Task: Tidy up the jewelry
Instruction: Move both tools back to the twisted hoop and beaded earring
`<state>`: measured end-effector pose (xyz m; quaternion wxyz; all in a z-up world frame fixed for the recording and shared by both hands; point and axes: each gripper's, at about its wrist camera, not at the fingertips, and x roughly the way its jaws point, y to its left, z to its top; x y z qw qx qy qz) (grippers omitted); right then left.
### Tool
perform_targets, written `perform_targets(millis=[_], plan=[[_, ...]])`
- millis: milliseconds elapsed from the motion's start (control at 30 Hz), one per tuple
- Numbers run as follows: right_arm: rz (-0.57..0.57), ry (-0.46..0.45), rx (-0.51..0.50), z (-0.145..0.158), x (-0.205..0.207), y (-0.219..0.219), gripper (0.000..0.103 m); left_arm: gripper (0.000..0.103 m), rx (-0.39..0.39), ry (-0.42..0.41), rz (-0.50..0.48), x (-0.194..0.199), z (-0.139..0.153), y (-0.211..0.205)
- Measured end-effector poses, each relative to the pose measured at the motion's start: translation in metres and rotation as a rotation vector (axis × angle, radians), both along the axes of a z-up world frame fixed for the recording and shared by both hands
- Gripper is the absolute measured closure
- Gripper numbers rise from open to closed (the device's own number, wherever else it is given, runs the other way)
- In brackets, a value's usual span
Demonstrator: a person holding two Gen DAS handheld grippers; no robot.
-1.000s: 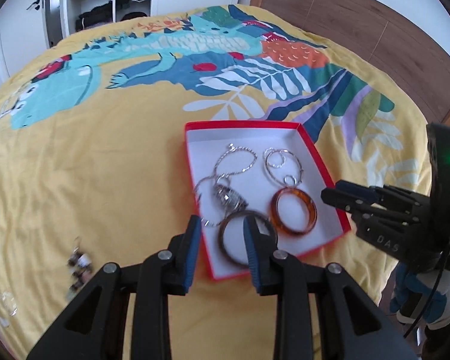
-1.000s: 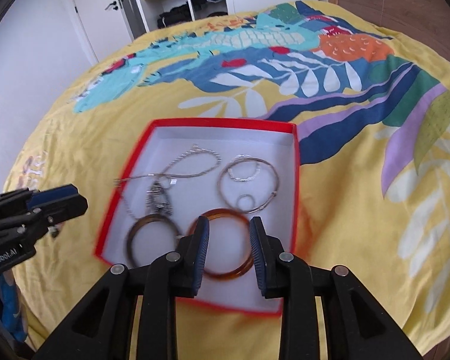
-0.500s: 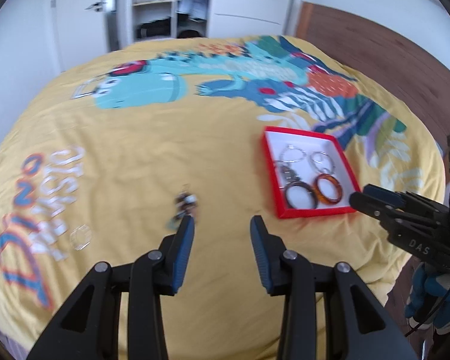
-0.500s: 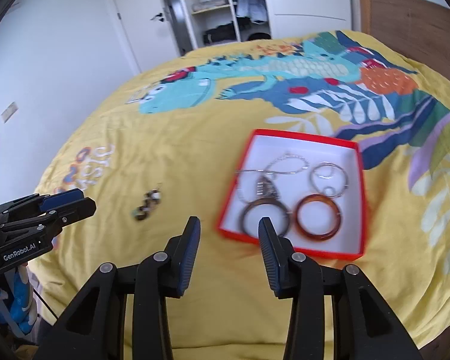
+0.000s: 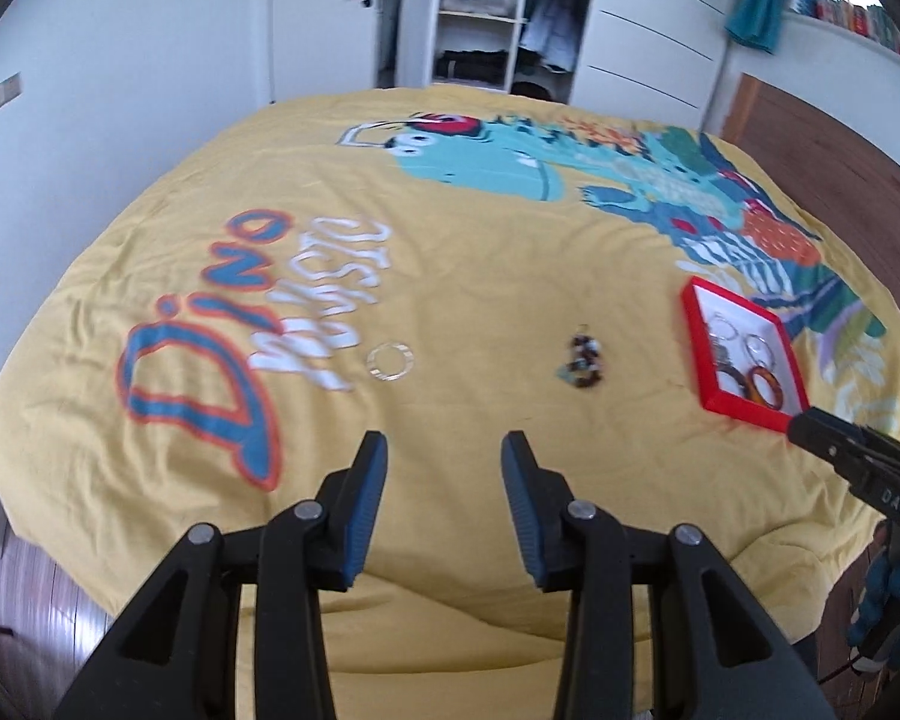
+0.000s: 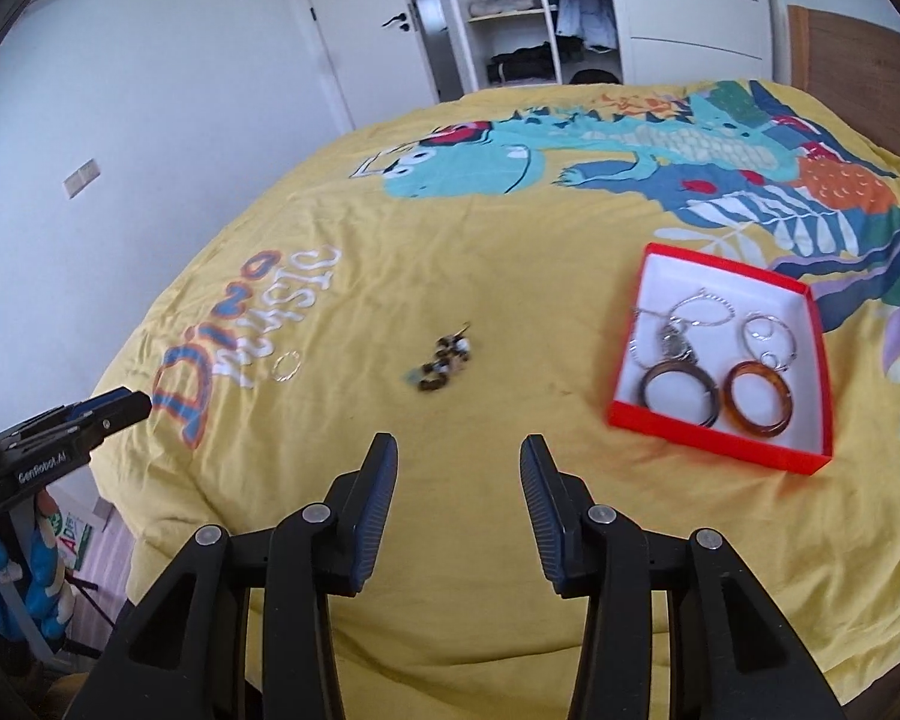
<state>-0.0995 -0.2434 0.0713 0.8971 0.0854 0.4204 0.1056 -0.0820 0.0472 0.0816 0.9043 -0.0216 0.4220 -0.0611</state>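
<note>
A red box (image 6: 714, 441) with a white inside lies on the yellow bedcover, right of centre in the right wrist view and far right (image 5: 693, 342) in the left wrist view. It holds a dark bangle (image 6: 680, 399), an amber bangle (image 6: 757, 407), a silver necklace (image 6: 675, 336) and silver hoops (image 6: 771, 336). A cluster of beaded earrings (image 5: 585, 363) (image 6: 444, 366) lies loose on the cover, with a thin silver ring (image 5: 391, 361) (image 6: 286, 368) further left. My left gripper (image 5: 444, 441) and right gripper (image 6: 459, 444) both hover open over bare cover, nothing between their fingers.
The bed's near edge curves just below both grippers, with wooden floor beyond. The right gripper's fingers (image 5: 834, 444) reach in from the right edge of the left wrist view. The left gripper's fingers (image 6: 108, 414) show at the left edge of the right wrist view. A wardrobe (image 6: 510, 18) and a door stand behind.
Both grippers have drawn back from over the red box and swung left, with their jaws wider apart. The box now sits off to the right, and the earrings and silver ring have come into view.
</note>
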Motion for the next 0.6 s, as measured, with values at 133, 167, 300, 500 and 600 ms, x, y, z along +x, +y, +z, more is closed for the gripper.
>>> perform_targets(millis=[133,167,300,500,600], plan=[[0.028,0.023,0.003,-0.007,0.001,0.017,0.061,0.065,-0.005,0.012,0.044,0.001,-0.011,0.019],[0.032,0.027,0.002,-0.008,0.003,0.021,0.06,0.065,-0.013,0.018,0.051,0.003,-0.014,0.023],[0.038,0.051,0.01,-0.018,0.013,0.031,0.059,0.065,-0.045,0.044,0.067,0.015,-0.029,0.037],[0.043,0.099,0.024,-0.036,0.044,0.042,0.059,0.065,-0.087,0.094,0.076,0.049,-0.055,0.051],[0.053,0.123,0.024,-0.048,0.064,0.051,0.059,0.065,-0.102,0.111,0.075,0.069,-0.067,0.053]])
